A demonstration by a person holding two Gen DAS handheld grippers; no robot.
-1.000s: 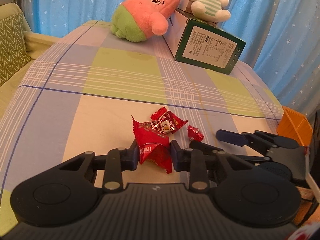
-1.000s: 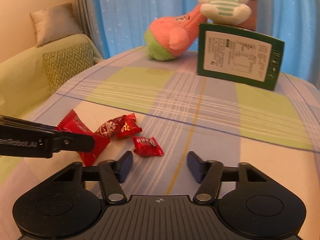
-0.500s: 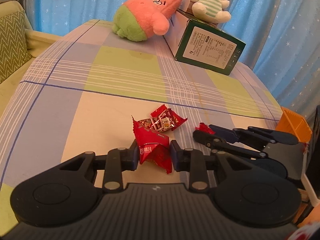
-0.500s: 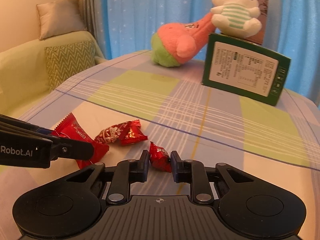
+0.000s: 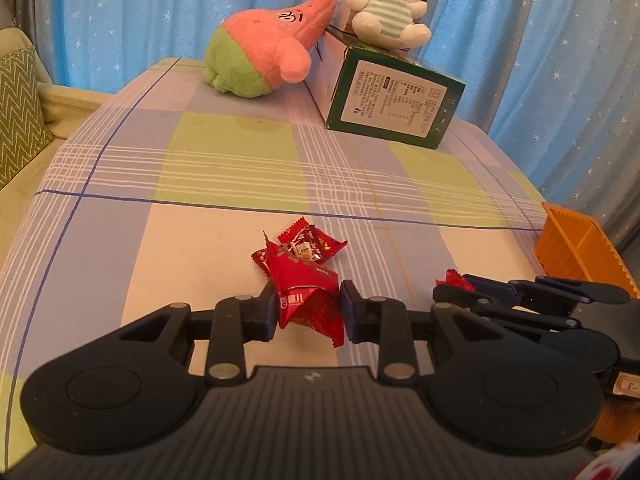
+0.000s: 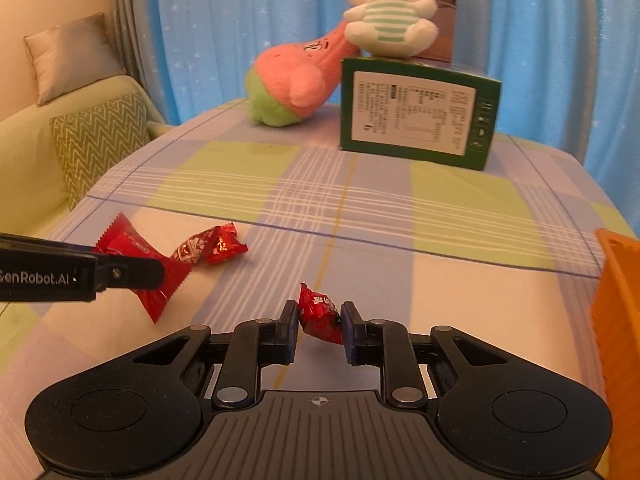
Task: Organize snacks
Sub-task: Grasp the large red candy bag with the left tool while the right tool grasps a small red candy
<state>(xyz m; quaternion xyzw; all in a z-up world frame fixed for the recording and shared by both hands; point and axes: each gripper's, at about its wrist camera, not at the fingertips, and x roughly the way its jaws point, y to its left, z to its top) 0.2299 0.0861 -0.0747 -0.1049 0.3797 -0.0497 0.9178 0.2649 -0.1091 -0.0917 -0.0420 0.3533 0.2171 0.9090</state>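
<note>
On the table (image 6: 400, 240), spread with a plaid cloth, the biggest things stand at the far end: a green box (image 6: 416, 116) with a white bunny toy (image 6: 388, 12) sitting on it, and a pink and green plush (image 6: 292, 84) leaning against the box's left side. At the right edge near the camera is an orange bin (image 5: 580, 248); what it holds is not visible.

Sorting looks to be at an early stage. None of the candies can be seen inside the bin. Two are in grippers, and a pair of red wrapped candies (image 6: 212, 244) lies loose on the cloth, left of centre, touching each other. Both held pieces have to be carried to the bin, and the loose pair picked up after them.

Nearer, the left gripper (image 5: 308, 308) has its jaws drawn narrow onto a large red packet (image 5: 308, 292), pinched across its middle so that the crimped ends stick out past the pads toward the far side and the near side. In the right wrist view the same packet (image 6: 136, 264) juts out either side of the black finger, just beside the loose pair.

Smallest is a red candy (image 6: 322, 314), squeezed between the nearly closed jaws of the right gripper (image 6: 320, 320). It sits at the very tips, its pointed end tilted up to the left, apparently clear of the cloth, with the bin close on its right.
</note>
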